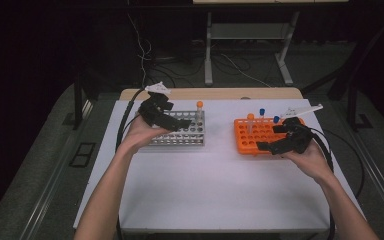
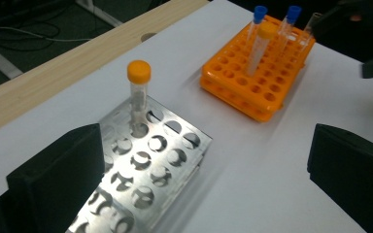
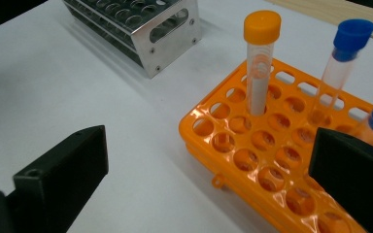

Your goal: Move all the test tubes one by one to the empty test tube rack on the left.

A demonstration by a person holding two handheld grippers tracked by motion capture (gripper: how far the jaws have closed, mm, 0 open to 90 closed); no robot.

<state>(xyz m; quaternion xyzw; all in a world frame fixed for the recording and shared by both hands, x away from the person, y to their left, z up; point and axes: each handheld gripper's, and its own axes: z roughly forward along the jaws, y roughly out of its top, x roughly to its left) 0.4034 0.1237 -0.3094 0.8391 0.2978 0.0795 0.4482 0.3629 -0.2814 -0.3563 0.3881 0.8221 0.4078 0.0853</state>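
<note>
From above, the left gripper (image 1: 172,121) hovers over the metal tube rack (image 1: 192,134), which holds one orange-capped tube (image 1: 199,111) at its far corner, while the right gripper (image 1: 276,137) hangs over the near right part of the orange tube rack (image 1: 247,139). The left gripper view shows its jaws spread wide and empty, with that tube (image 2: 139,97) standing between them. The right gripper view shows its jaws equally wide and empty, near a second orange-capped tube (image 3: 261,60) and a blue-capped tube (image 3: 342,60) upright in the orange rack.
</note>
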